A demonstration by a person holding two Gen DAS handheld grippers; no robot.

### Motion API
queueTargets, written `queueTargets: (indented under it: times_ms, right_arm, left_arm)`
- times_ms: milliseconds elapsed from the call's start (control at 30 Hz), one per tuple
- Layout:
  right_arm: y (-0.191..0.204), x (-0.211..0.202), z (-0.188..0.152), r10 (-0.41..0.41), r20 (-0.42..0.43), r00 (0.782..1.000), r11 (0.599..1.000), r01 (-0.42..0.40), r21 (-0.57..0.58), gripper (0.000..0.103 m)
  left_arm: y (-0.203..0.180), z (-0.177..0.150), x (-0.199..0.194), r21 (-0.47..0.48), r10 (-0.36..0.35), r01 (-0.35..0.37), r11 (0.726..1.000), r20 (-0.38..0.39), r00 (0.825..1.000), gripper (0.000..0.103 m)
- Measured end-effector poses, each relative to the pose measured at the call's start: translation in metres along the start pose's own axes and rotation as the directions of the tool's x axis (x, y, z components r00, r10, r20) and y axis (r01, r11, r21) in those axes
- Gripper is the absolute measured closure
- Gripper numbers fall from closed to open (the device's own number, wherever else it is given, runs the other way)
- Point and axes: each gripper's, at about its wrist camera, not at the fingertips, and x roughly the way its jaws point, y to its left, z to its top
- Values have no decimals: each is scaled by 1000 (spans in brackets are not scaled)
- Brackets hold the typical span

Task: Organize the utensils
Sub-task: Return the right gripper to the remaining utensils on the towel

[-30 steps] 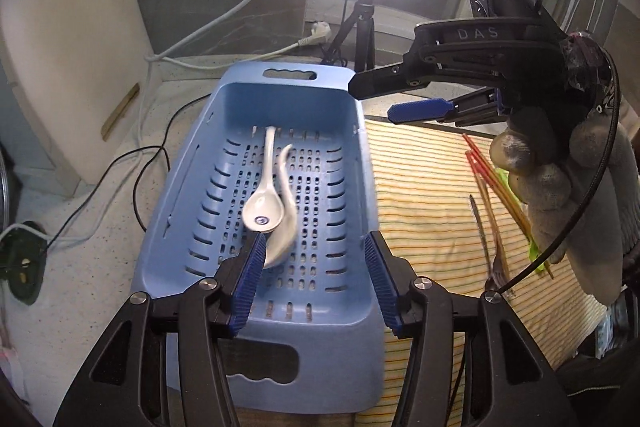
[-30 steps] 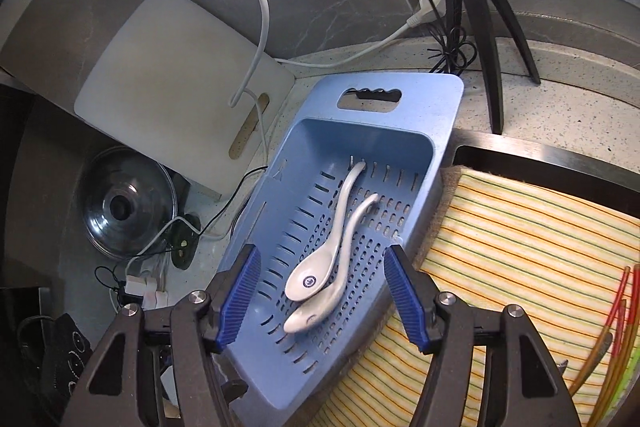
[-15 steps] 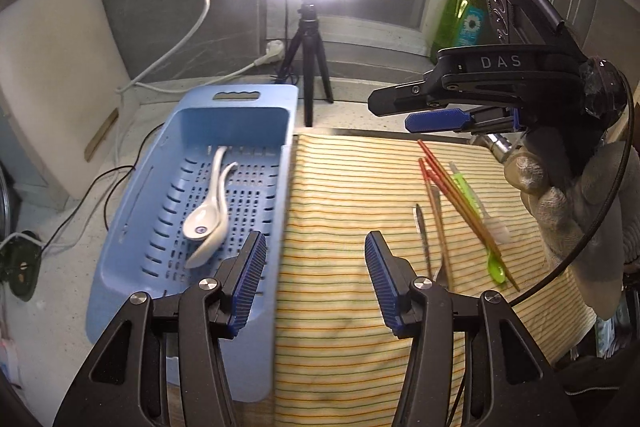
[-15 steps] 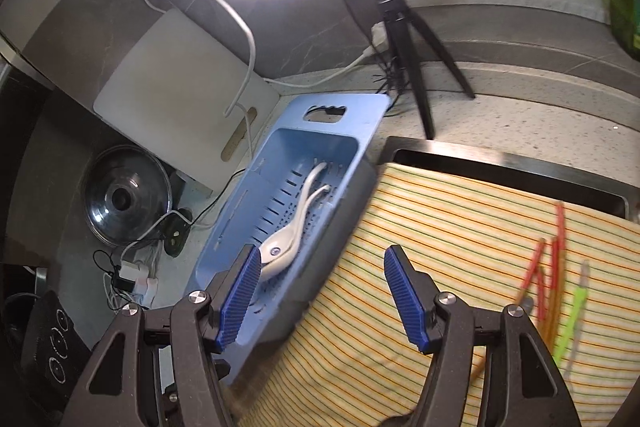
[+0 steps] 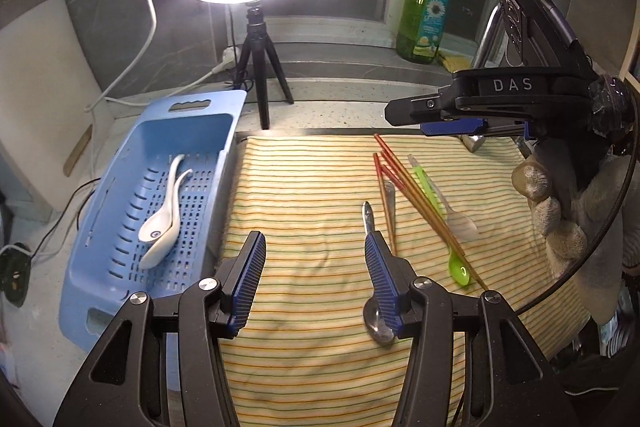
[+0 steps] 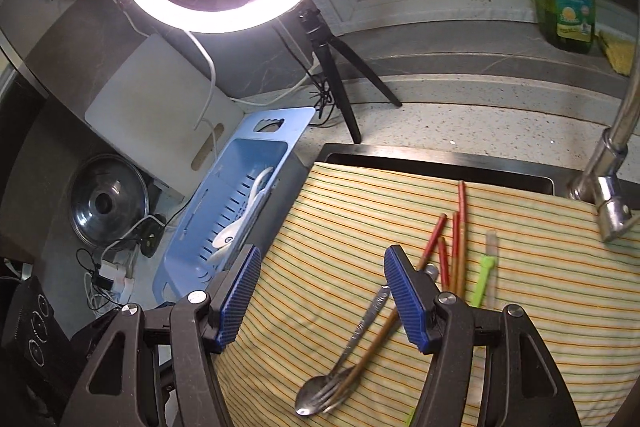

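Two white ceramic spoons (image 5: 162, 223) lie in the blue slotted basket (image 5: 188, 131) at the left. To its right, a striped cloth (image 5: 304, 195) carries red-brown chopsticks (image 5: 416, 195), a green spoon (image 5: 458, 269), a clear plastic spoon (image 5: 460, 223) and a metal spoon (image 5: 370, 217). My left gripper (image 5: 313, 241) hangs open over the cloth with nothing in it, its right finger above the metal spoon. A gloved hand holds my right gripper (image 5: 412, 119) at the far right. In the right wrist view that gripper (image 6: 323, 255) is open and empty over the cloth (image 6: 360, 207), above the metal spoon (image 6: 352, 343) and a fork (image 6: 340, 393).
A ring light on a tripod (image 5: 260, 75) stands behind the basket. A green soap bottle (image 5: 424, 15) sits on the back ledge and a faucet (image 6: 608, 195) rises at the right. A white cutting board (image 6: 160, 115), a pot lid (image 6: 106, 205) and cables lie at the left.
Both grippers have swung right, from above the basket to above the striped cloth. The chopsticks, spoons and fork have come into view. The jaws have kept the same width.
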Motion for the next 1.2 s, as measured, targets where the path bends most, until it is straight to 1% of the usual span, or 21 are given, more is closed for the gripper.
queueTargets:
  times_ms: [133,200,233,333,467,533,700,800,867,900,933,1000,1033,1133,1200]
  right_arm:
    - [-2,-8,-5,-14,8,1000,1000,14,-27,42]
    - [-4,-13,-7,-18,12,1000,999,19,-39,40]
    - [-7,-16,-8,-27,14,1000,999,28,-42,37]
    - [-19,-23,-13,-52,12,999,998,53,-35,36]
    - [-41,-32,-23,-111,-1,994,993,111,-29,36]
    - [-54,-38,-30,-116,-2,993,993,116,-16,36]
    - [-81,-52,-44,-94,7,996,995,94,32,36]
    - [-93,-52,-50,-63,-12,998,995,64,71,36]
    - [-101,-51,-54,-44,-20,999,994,46,101,37]
    - [-104,-50,-56,-35,-28,999,992,38,118,41]
    - [-107,-48,-58,-25,-36,999,991,30,133,48]
    - [-112,-44,-61,-6,-53,999,988,14,156,57]
    - [-114,-43,-61,2,-59,998,986,8,166,60]
    - [-121,-38,-64,8,-75,997,981,7,196,68]
    - [-125,-35,-64,-6,-87,996,981,22,194,70]
  left_arm:
    - [-6,2,5,15,-3,3,1000,-6,1000,52]
    - [-9,2,8,20,-2,2,1000,-12,1000,42]
    - [-10,2,9,23,-3,3,1000,-12,1000,39]
    - [-12,-1,13,27,3,-2,1000,-23,1000,39]
    - [-8,-10,19,21,27,-26,999,-52,998,39]
    - [-6,-14,20,21,40,-39,999,-59,997,39]
    - [-9,-25,22,0,19,-19,1000,-84,996,39]
    - [-17,-30,27,0,-13,13,1000,-99,995,44]
    - [-24,-32,31,-2,-51,51,999,-116,992,50]
    - [-27,-32,33,-2,-65,65,998,-125,990,51]
    - [-30,-32,35,2,-73,74,997,-131,989,55]
    - [-37,-31,38,16,-97,100,995,-140,985,61]
    - [-40,-30,39,23,-107,112,993,-143,984,67]
    - [-46,-25,45,39,-135,143,989,-153,979,72]
    - [-49,-22,50,48,-145,155,987,-163,976,77]
